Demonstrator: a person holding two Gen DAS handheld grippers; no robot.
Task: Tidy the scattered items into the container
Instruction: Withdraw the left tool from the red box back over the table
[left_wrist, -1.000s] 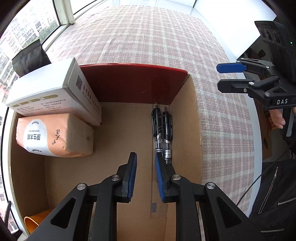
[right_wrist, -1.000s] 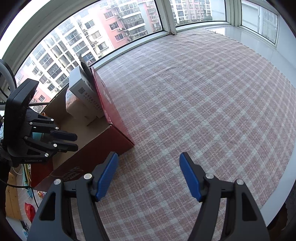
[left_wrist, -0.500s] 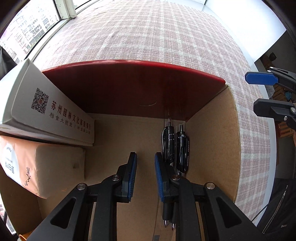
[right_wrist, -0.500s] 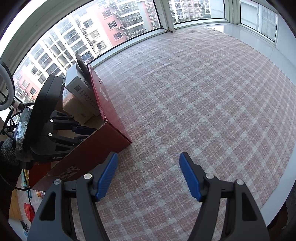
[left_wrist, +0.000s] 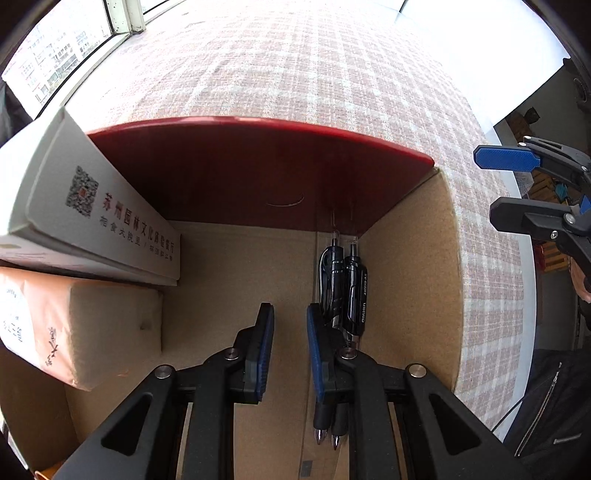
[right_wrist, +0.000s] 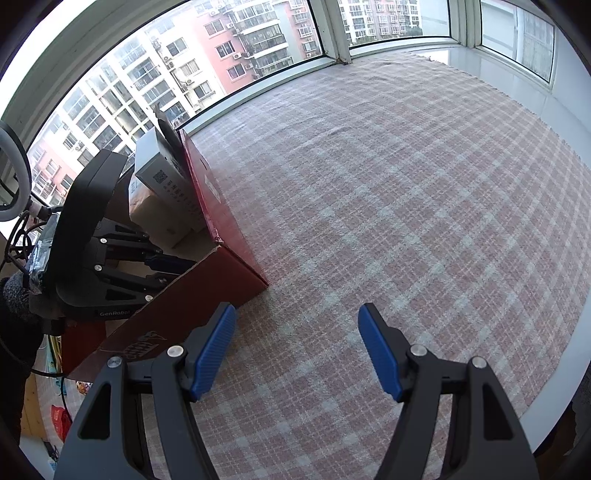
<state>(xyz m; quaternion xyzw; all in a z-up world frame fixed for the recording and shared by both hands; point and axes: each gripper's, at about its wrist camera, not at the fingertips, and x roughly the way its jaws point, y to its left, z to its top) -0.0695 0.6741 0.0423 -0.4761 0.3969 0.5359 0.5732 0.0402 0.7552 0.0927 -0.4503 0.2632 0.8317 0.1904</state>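
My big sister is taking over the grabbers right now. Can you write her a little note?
Left gripper: inside the cardboard box, jaws slightly apart, holding nothing.
Right gripper: wide open, empty, over the checked cloth.
In the box: two black pens by the right wall, white carton on top of a tan pack.
Left to do: no loose items show on the cloth; check outside these views.

I get strong daylight from the windows (right_wrist: 229, 48) at twelve o'clock; the left view's upper right blows out white, and fisheye bending darkens every rim.
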